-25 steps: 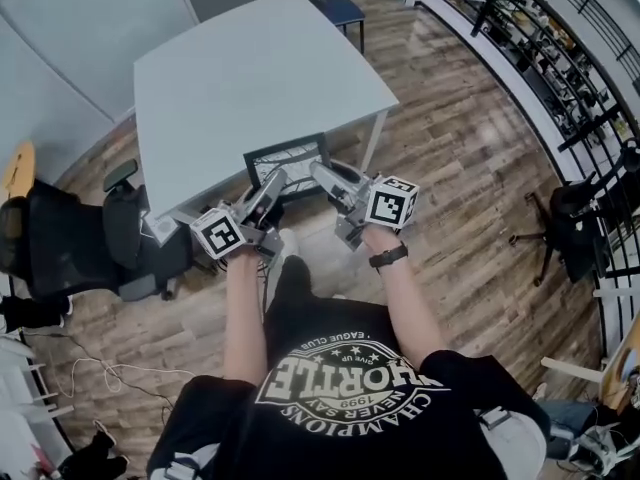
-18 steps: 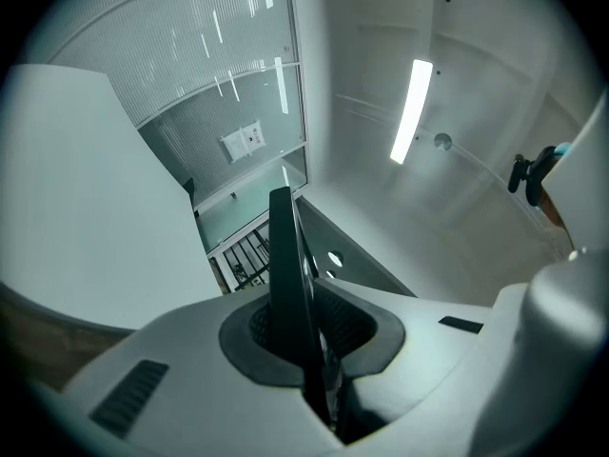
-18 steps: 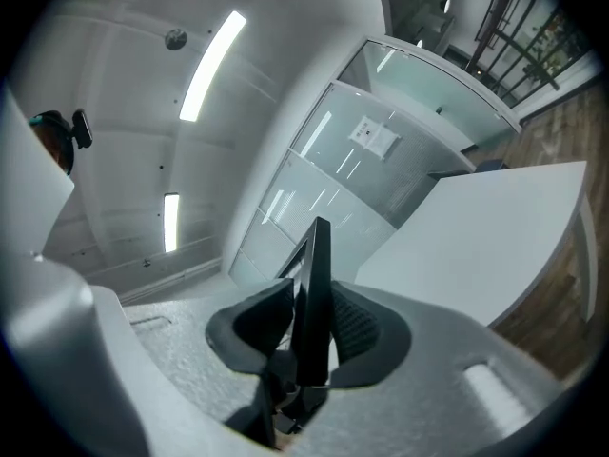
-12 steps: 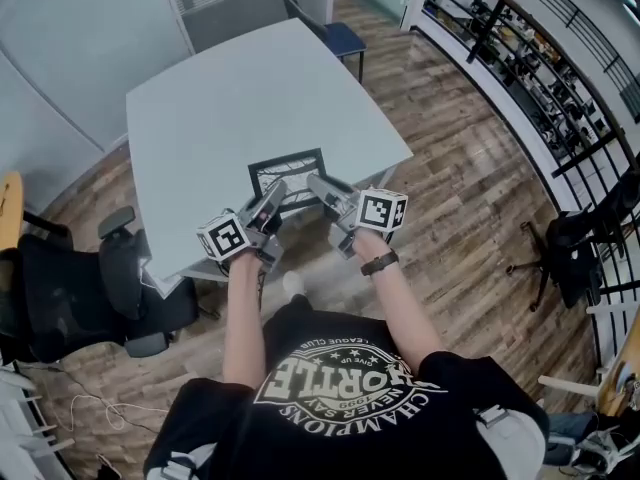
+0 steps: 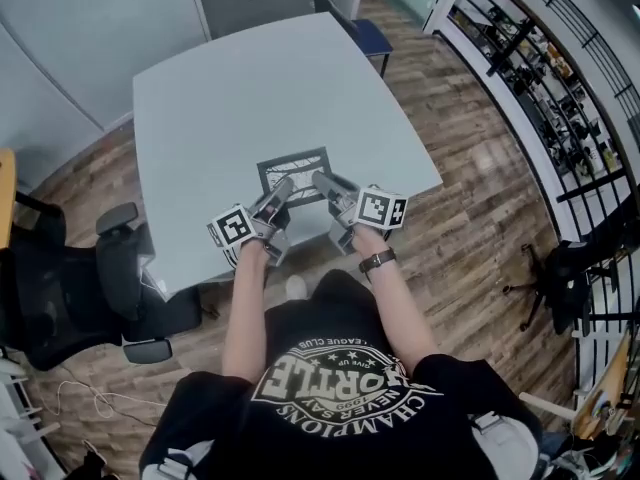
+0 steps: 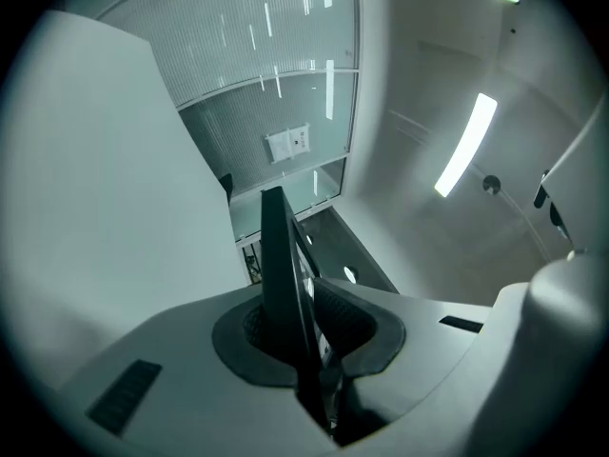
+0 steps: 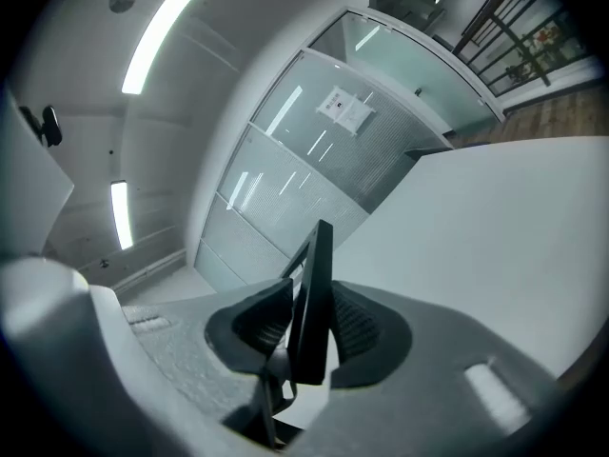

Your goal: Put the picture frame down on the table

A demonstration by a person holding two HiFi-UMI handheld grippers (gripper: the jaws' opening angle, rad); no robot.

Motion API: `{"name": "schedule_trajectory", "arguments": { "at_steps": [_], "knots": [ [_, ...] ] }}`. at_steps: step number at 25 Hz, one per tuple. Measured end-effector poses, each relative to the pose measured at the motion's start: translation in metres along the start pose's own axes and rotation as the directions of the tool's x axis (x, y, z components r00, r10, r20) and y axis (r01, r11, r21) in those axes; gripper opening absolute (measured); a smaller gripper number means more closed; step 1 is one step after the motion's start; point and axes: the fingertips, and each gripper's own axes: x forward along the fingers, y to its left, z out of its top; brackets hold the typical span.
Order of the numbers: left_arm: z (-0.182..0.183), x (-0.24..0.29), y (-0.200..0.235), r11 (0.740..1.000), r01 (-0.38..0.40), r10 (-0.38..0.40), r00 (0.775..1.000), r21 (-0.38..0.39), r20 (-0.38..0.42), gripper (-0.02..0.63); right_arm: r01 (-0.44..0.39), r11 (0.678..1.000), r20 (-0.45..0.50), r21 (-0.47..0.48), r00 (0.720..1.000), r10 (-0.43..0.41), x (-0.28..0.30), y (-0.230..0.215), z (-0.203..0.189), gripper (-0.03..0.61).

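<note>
Currently both tools are gripping the picture frame along its near edge. The left tool is pinching the left end, and the right tool is pinching the right end, each pair of jaws pressing on the thin dark rim. Frame is hanging over the near part of the grey table; whether it is touching the table is not showing.
</note>
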Motion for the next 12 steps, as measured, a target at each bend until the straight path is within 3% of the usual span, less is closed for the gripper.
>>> {"name": "schedule_trajectory", "arguments": {
  "at_steps": [6, 12],
  "knots": [
    [0.006, 0.008, 0.061, 0.995, -0.087, 0.085, 0.996, -0.055, -0.032, 0.049, 0.042, 0.997, -0.09, 0.072, 0.995, -0.035, 0.039, -0.05, -0.017, 0.114],
    [0.028, 0.043, 0.097, 0.988, -0.149, 0.149, 0.989, -0.035, -0.014, 0.066, 0.037, 0.997, -0.145, 0.07, 0.989, -0.026, 0.073, -0.088, 0.005, 0.117]
  ]
}}
